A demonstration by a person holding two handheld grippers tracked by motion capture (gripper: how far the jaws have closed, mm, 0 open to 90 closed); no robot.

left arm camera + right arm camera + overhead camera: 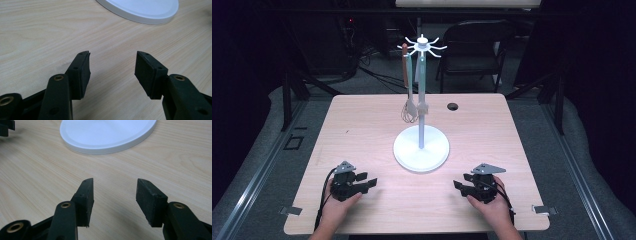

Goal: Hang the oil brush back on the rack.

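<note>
Left gripper [371, 183] lower left, right gripper [458, 185] lower right, both jaws spread, nothing btwn. White stand [421, 146] centre of table [362, 130]; hanging whisk [409, 111] small, blurred, partly behind pole.

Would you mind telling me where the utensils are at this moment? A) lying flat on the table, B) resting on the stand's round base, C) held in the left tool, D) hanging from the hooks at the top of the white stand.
D: in the high view the utensils hang from the hooked top of the white stand, and both the left tool and right tool are open and empty.
</note>
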